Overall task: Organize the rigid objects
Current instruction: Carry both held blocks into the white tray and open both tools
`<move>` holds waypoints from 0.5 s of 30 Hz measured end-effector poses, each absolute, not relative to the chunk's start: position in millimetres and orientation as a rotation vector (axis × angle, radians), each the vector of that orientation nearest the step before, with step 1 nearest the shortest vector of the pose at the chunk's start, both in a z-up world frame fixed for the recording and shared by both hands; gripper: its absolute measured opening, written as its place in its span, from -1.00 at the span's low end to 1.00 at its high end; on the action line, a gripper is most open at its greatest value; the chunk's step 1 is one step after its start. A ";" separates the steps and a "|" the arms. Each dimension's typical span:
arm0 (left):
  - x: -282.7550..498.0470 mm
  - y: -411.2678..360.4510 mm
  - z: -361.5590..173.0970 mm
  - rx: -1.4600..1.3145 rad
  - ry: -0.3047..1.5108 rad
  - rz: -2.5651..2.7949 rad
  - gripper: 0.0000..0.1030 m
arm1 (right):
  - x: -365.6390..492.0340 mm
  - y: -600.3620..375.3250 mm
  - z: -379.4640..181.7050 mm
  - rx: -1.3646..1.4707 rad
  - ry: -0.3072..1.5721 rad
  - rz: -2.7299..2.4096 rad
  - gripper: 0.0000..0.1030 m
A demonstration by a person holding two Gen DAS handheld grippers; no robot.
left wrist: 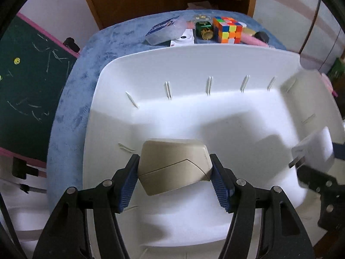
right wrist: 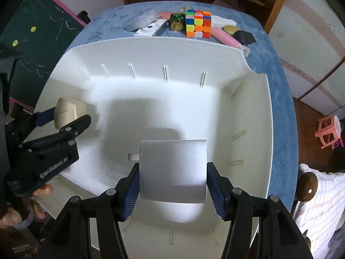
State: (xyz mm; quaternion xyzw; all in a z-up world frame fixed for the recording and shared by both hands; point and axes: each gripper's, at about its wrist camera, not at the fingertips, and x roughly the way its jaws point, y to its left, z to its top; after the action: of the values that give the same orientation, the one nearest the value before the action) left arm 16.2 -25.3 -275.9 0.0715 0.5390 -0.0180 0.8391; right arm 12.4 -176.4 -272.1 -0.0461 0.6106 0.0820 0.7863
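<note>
My left gripper [left wrist: 174, 168] is shut on a beige angular case [left wrist: 172, 164] and holds it over the white bin [left wrist: 151, 69]. It also shows at the left of the right wrist view, the case [right wrist: 66, 112] between its fingers. My right gripper [right wrist: 172, 172] is shut on a white plug adapter [right wrist: 172, 170] with a metal prong, held over the same bin [right wrist: 254, 112]. That adapter [left wrist: 314, 151] shows at the right edge of the left wrist view.
Behind the bin, on the blue cloth [left wrist: 71, 108], lie a Rubik's cube [right wrist: 198, 23], a green box with a brass lock [right wrist: 176, 22], a pink comb [right wrist: 226, 36], a black case [right wrist: 243, 36], a white device [right wrist: 148, 29]. A chalkboard [left wrist: 25, 82] stands left.
</note>
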 end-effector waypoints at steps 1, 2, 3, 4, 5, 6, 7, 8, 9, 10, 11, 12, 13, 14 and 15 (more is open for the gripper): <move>16.8 -25.2 -276.4 0.153 1.142 -0.033 0.30 | 13.4 -175.8 -273.1 -0.100 1.318 0.176 0.14; 17.3 -25.1 -276.7 0.151 1.146 -0.028 0.30 | 14.6 -176.3 -274.9 -0.101 1.320 0.171 0.14; 17.7 -24.5 -276.3 0.144 1.148 -0.024 0.30 | 15.9 -176.9 -276.3 -0.101 1.320 0.167 0.14; 18.3 -23.2 -275.7 0.133 1.149 -0.018 0.30 | 17.7 -177.4 -277.2 -0.102 1.321 0.165 0.14; 18.5 -22.1 -275.4 0.122 1.150 -0.010 0.30 | 19.0 -177.0 -278.2 -0.107 1.322 0.163 0.14; 18.3 -21.3 -274.6 0.112 1.149 -0.006 0.30 | 20.7 -176.4 -279.6 -0.114 1.322 0.162 0.14; 19.2 -21.8 -274.4 0.108 1.148 -0.004 0.30 | 22.1 -176.1 -280.7 -0.120 1.323 0.160 0.14; 18.6 -22.1 -274.6 0.108 1.149 -0.001 0.30 | 23.0 -175.3 -281.7 -0.124 1.326 0.158 0.14; 18.9 -22.8 -275.3 0.110 1.151 0.001 0.30 | 24.8 -175.4 -283.4 -0.124 1.333 0.156 0.15; 19.3 -23.4 -275.8 0.112 1.151 0.000 0.30 | 26.3 -175.7 -285.2 -0.124 1.344 0.154 0.14; 18.7 -23.9 -275.6 0.117 1.152 -0.007 0.30 | 27.3 -176.1 -284.9 -0.122 1.343 0.153 0.15; 18.7 -24.2 -275.5 0.117 1.157 -0.016 0.31 | 27.7 -175.7 -282.7 -0.122 1.337 0.153 0.15; 18.8 -24.2 -275.5 0.115 1.166 -0.028 0.31 | 29.3 -175.1 -279.8 -0.124 1.333 0.159 0.23; 18.9 -24.5 -275.2 0.115 1.173 -0.039 0.31 | 30.1 -174.5 -276.3 -0.127 1.327 0.167 0.39; 19.0 -24.6 -274.4 0.114 1.179 -0.045 0.32 | 30.7 -174.1 -273.1 -0.129 1.318 0.169 0.47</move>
State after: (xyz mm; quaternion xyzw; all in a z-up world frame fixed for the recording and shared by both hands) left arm 19.0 -24.6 -274.4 0.0537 0.5556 -0.0211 0.8294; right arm 30.7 -174.1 -273.1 -0.0597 0.6112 0.0783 0.7853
